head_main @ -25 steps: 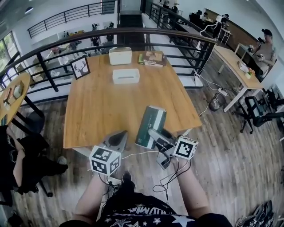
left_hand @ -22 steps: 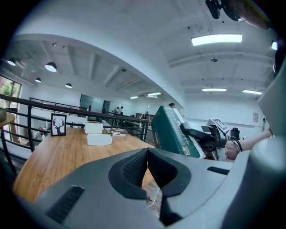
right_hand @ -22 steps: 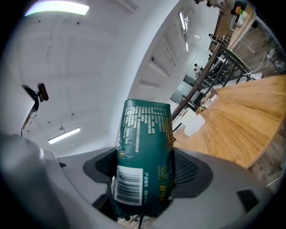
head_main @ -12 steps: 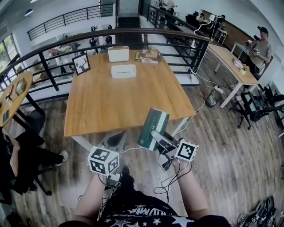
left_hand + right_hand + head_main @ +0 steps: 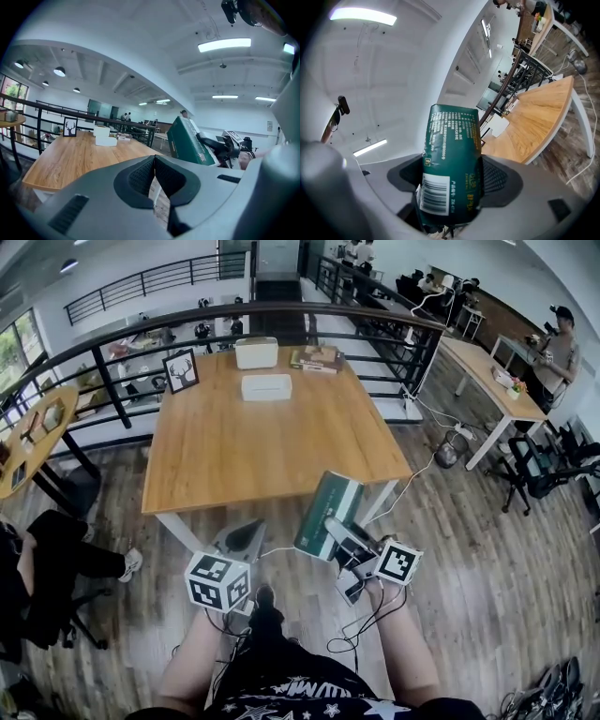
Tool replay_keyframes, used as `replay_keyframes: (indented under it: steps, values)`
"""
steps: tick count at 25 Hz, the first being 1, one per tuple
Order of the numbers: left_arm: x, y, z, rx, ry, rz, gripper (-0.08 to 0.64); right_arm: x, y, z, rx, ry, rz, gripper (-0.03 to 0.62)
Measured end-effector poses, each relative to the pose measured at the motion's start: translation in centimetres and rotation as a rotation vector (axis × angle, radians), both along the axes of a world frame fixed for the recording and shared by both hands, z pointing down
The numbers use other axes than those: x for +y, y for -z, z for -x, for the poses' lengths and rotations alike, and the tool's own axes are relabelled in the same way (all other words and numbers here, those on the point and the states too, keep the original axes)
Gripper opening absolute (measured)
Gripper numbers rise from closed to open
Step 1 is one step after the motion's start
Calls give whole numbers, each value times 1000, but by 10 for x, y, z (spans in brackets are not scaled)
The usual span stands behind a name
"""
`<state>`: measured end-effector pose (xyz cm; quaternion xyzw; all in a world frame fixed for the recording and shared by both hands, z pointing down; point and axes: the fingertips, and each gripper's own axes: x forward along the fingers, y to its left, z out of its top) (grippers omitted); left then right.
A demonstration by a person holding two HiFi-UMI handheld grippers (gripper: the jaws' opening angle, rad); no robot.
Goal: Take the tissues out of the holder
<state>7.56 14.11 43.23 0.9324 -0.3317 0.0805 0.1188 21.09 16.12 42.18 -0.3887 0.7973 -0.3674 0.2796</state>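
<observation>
A square wooden table [image 5: 253, 442] on white legs stands on a floor of dark wood planks [image 5: 487, 606]. Behind it a black metal railing [image 5: 112, 338] curves along the edge of what looks like an upper level, with a stair [image 5: 277, 282] beyond. To the right a long pale table [image 5: 487, 371] stands at an angle, with black office chairs [image 5: 539, 479] near it. At the left is a small round table [image 5: 33, 437], and a window [image 5: 14, 343] lets in daylight. The ceiling [image 5: 140, 42] is white; long strip lights [image 5: 224, 44] and round lamps [image 5: 59, 71] are lit overhead. A white cable [image 5: 422, 468] trails across the floor.
</observation>
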Motion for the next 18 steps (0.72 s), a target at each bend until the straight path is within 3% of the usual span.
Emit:
replay_keyframes:
  steps: [6, 11, 18]
  values:
    - [16, 3, 0, 3, 6, -10, 12, 17, 1, 2, 12, 21, -20, 364]
    - [25, 4, -2, 2, 14, -13, 12, 23, 2, -10, -35, -1, -14, 364]
    - [26, 3, 0, 21, 34, -7, 12, 31, -2, -12, 2, 0, -4, 364]
